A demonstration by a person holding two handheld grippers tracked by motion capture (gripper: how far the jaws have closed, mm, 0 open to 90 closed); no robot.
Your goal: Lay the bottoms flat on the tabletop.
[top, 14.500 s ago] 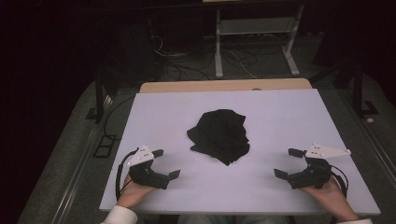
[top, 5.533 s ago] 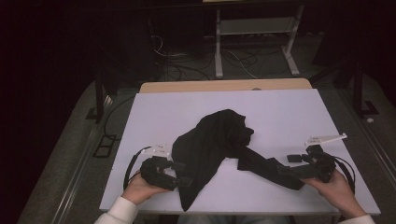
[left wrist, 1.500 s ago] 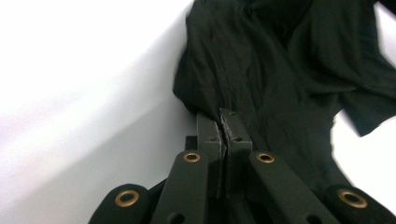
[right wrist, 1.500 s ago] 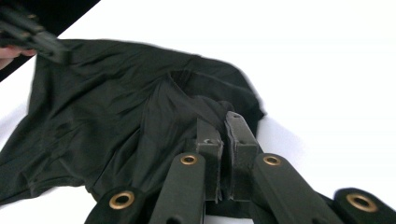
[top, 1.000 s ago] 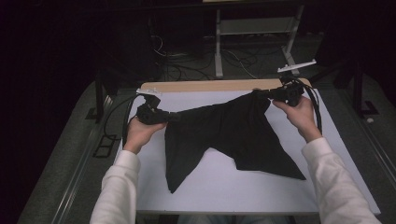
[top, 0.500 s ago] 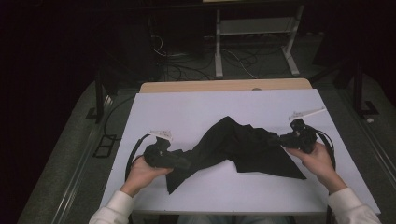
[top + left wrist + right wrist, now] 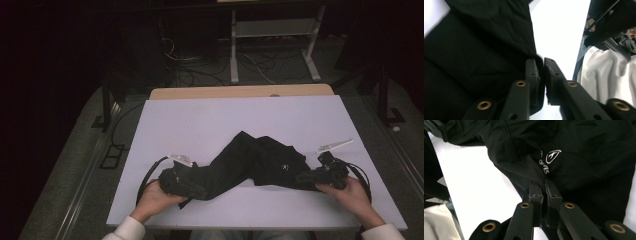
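Gripping opposite ends of a black garment (image 7: 260, 165), the left gripper (image 7: 187, 182) and right gripper (image 7: 312, 176) rest low at the near edge of the white counter (image 7: 210, 120). The right fingers (image 7: 535, 192) stay out of nothing, clenched on a fold beside a white logo (image 7: 552, 156); the left fingers (image 7: 531, 70) have just been easing apart, cloth between them. Beyond, the garment lies crumpled across the counter's middle.

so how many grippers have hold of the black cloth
2. The left gripper grips the black cloth at its near left end, though its fingers have just been opening. The right gripper pinches the cloth's right edge.
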